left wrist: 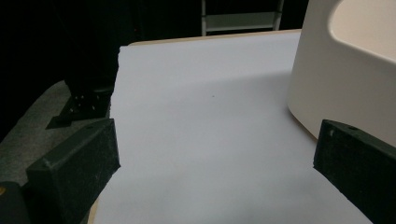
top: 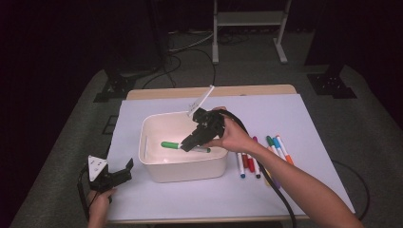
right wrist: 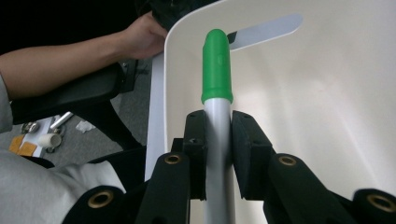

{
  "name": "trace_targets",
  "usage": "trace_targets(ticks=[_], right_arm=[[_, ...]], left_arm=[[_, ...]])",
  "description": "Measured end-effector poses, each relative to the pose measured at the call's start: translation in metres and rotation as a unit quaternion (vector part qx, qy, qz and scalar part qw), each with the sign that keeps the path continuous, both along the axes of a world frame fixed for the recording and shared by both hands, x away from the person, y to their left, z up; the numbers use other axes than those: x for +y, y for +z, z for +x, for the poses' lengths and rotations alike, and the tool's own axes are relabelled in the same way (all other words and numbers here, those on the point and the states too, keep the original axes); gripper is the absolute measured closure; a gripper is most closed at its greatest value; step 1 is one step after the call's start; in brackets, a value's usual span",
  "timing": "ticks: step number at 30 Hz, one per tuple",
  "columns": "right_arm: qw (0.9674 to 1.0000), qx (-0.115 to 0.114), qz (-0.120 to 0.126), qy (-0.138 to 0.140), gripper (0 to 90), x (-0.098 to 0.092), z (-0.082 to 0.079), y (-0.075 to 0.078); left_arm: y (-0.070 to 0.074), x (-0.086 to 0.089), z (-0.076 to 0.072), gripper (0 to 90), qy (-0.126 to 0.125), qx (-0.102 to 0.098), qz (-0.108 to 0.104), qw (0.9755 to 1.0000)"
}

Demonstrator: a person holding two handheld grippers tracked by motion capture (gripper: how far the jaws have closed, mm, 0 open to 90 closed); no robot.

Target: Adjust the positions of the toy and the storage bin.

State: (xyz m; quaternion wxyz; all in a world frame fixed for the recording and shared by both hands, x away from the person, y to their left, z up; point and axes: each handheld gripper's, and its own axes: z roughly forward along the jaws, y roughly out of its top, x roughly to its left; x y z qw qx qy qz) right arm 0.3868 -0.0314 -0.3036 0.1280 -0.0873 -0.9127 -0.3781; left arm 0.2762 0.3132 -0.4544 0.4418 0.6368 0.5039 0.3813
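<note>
The right gripper [top: 186, 145] reaches down into the white bin [top: 183, 168] at the middle of the table, its jaws clamped tight on the barrel of a green-capped marker [top: 170, 145]. The marker lies nearly level inside the bin, cap pointing toward nine o'clock. In the right gripper view, the green cap [right wrist: 217, 65] sticks out past the pads, close to the bin's inner wall. The left gripper [top: 124, 172] rests at about seven o'clock from the bin, near the table's corner, jaws spread wide with nothing between them. More markers [top: 263, 154] lie in a row at three o'clock, just beside the bin.
</note>
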Motion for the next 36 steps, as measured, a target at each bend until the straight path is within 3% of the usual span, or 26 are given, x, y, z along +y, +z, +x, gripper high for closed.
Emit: trace_targets(ticks=[12,20,26,31,36], right_arm=[[0.9991,0.008,-0.03,0.029,75.5,0.029,0.009,-0.024],[0.9968,0.012,-0.064,0.045,75.6,0.045,0.007,-0.035],[0.9952,0.015,-0.079,0.055,75.5,0.05,0.002,-0.037],[0.994,-0.001,-0.095,0.053,69.3,0.053,-0.003,-0.037],[0.9966,-0.01,-0.077,0.03,67.2,0.038,-0.003,-0.022]], left_arm=[[0.0,0.0,0.001,0.0,0.0,0.003,-0.002,1.0],[0.0,0.001,0.001,0.0,-0.001,0.005,-0.002,1.0],[0.0,0.0,0.001,0.0,-0.001,0.004,-0.002,1.0],[0.0,0.001,0.001,0.0,-0.001,0.005,-0.002,1.0],[0.0,0.001,0.001,0.0,-0.001,0.004,-0.002,1.0]])
